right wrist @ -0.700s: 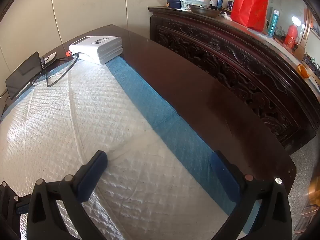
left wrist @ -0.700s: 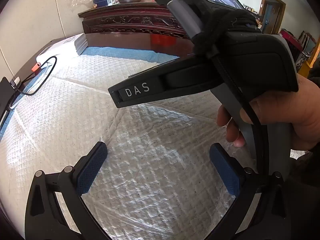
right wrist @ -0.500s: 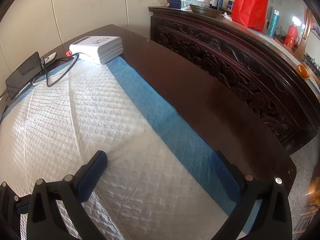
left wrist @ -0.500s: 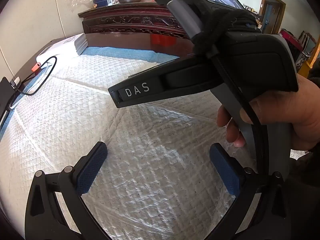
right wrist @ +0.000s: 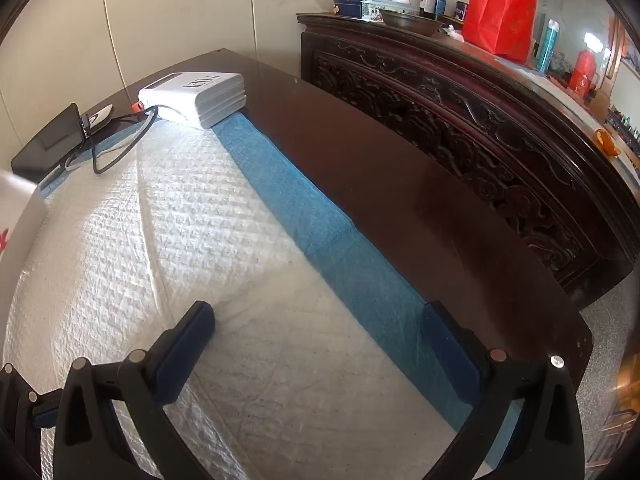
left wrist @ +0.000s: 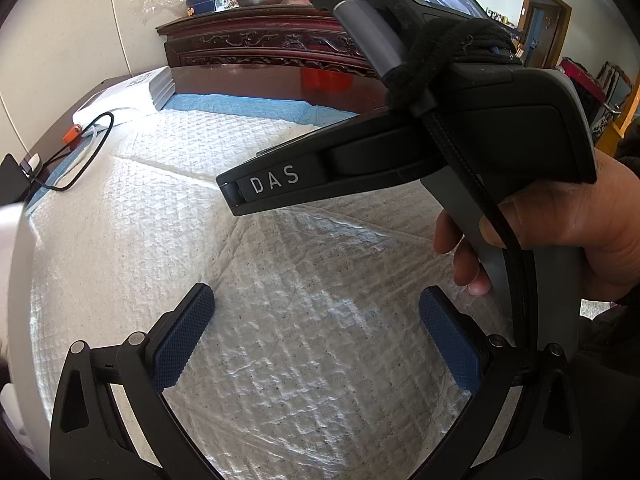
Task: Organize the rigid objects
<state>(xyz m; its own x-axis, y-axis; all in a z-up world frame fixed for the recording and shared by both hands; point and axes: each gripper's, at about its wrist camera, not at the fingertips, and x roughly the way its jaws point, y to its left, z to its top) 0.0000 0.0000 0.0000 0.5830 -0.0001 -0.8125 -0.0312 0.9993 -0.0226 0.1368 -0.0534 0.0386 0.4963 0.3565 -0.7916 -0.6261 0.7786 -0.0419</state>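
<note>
My left gripper (left wrist: 316, 336) is open and empty over a white quilted pad (left wrist: 168, 216) on the table. My right gripper (right wrist: 320, 340) is open and empty over the same pad (right wrist: 192, 232), near its blue edge strip (right wrist: 320, 232). The right gripper's body with "DAS" lettering (left wrist: 276, 180), held by a hand (left wrist: 568, 232), fills the upper right of the left wrist view. A blurred white object (right wrist: 14, 208) shows at the left edge of both views; it also shows in the left wrist view (left wrist: 10, 232). I cannot tell what it is.
A white box (right wrist: 196, 96), a black cable (right wrist: 120, 148) and a dark tablet (right wrist: 48, 144) lie at the pad's far corner. The dark wooden table (right wrist: 400, 184) runs on the right. A carved sideboard (right wrist: 480, 104) with bottles and a red bag (right wrist: 500, 20) stands behind.
A blurred white object has come into view at the left edge of both views. Both grippers have stayed open and have hardly moved.
</note>
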